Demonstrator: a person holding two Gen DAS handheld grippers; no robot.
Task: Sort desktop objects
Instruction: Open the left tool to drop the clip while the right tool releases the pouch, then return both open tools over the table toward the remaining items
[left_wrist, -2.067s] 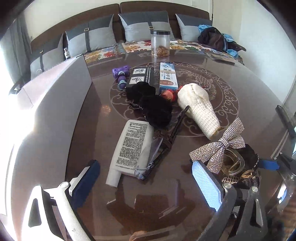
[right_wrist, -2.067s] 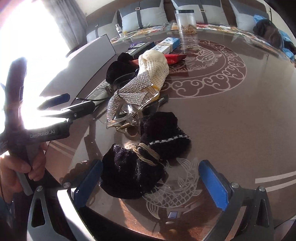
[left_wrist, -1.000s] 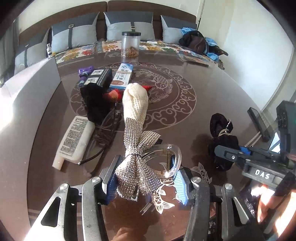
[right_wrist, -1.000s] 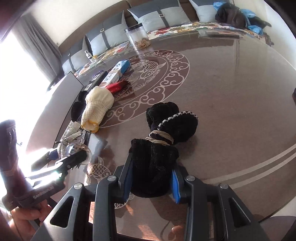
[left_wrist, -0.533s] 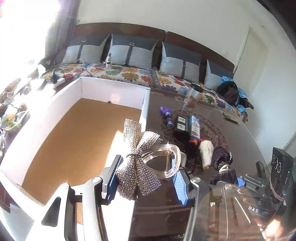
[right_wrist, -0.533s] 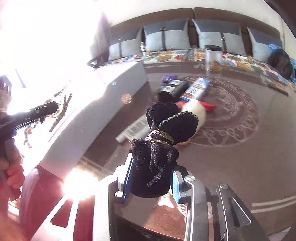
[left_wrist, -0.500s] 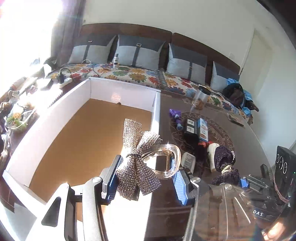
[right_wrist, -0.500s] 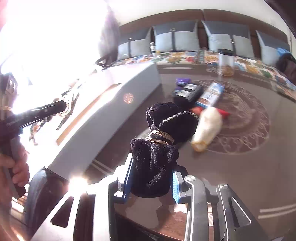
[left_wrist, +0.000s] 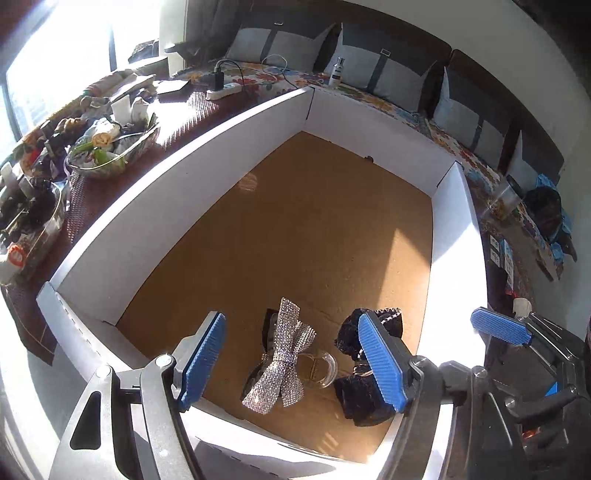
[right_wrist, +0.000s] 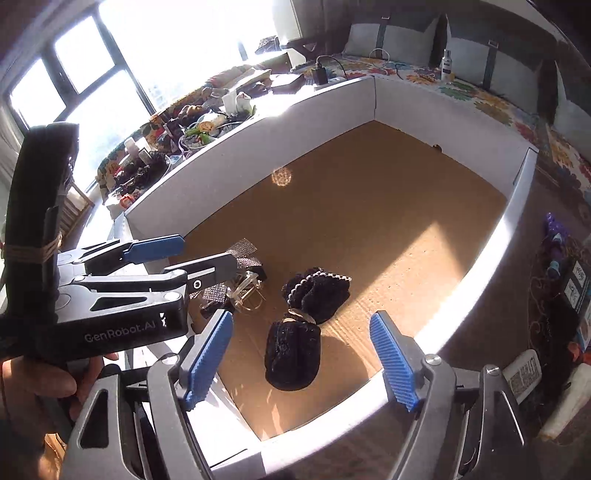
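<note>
Left hand-held gripper: we hold it above the near end of the box, pointing steeply down; its jaws are opening and stand apart, with nothing pressed between the blue pads.
Right hand-held gripper: we hold it just beside the left one, over the same corner; its jaws are opening too, and the pads touch nothing.
Rhinestone bow clip: it lies on the brown floor of the box, near the front wall, seen between the left pads yet clear of them; the clear plastic claw shows on its right side.
Black velvet hair tie: it lies on the box floor just beside the bow clip, the gold band around its middle, the beaded end pointing away from us.
Box: white walls, brown cardboard floor, sun falling across the right part.
Worktop: dark brown, right of the box; a white tube and purple item rest on it.
Hand: it grips the left handle.
</note>
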